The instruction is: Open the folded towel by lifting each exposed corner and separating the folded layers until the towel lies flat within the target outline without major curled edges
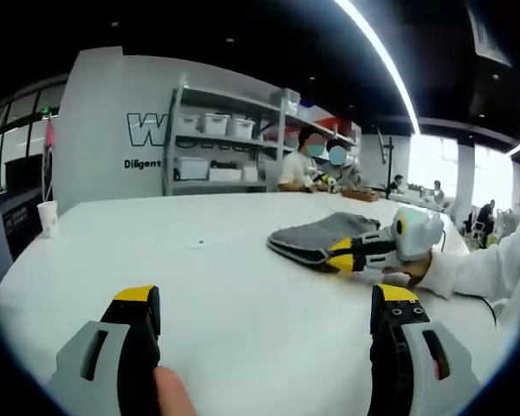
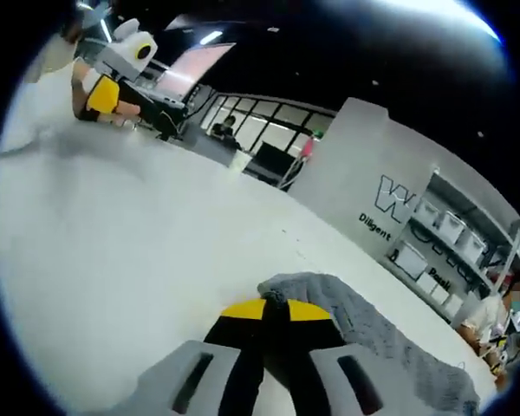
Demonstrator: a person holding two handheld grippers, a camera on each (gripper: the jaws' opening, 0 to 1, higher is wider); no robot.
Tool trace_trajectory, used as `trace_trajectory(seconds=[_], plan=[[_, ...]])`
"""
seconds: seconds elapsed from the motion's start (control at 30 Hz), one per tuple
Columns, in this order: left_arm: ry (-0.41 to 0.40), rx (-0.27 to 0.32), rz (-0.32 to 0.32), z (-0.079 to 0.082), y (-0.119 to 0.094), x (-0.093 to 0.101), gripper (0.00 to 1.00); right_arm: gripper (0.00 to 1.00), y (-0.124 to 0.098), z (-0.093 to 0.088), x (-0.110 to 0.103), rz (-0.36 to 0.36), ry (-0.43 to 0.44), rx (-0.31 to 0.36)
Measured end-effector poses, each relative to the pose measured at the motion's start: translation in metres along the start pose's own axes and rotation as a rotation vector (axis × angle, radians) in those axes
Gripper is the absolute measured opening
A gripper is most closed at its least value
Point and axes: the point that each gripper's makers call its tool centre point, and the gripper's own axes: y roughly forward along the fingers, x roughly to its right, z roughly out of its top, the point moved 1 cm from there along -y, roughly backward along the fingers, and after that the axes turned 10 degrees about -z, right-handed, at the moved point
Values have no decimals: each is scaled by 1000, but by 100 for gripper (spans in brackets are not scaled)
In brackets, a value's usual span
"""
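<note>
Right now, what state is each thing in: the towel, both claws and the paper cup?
Towel: grey, folded, lying on the white table.
Right claw: shut on a corner of the towel.
Left claw: open, holding nothing, apart from the towel.
Paper cup: upright near the table's edge.

towel (image 2: pixel 390 334): we lose its near edge behind the right gripper (image 2: pixel 276 309)'s closed yellow tips; far end cut by frame edge
wall lettering (image 1: pixel 146 130): cut off behind the shelving (image 1: pixel 234 143), unreadable past the first letters
left gripper (image 2: pixel 113 74): blurred beyond the tips in the right gripper view, jaw gap unclear there
bins (image 1: pixel 215 124): too small, contents unknown
</note>
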Motion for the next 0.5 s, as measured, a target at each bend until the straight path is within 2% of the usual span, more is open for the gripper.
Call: trace_trajectory(seconds=[0.03, 0.07, 0.13, 0.17, 0.3, 0.5], plan=[[-1, -1, 0, 0, 0, 0, 100, 0, -1, 2, 4, 8, 116, 1], [-2, -1, 1, 0, 0, 0, 100, 0, -2, 2, 5, 8, 133, 0], [-2, -2, 2, -1, 0, -1, 100, 0, -3, 5, 14, 4, 254, 13], [-3, -4, 3, -1, 0, -1, 100, 0, -3, 6, 20, -4, 287, 25], [-7, -9, 4, -4, 1, -1, 100, 0, -8, 5, 48, -83, 306, 43], [-7, -17, 9, -6, 1, -3, 100, 0, -13, -8, 83, -175, 336, 38]])
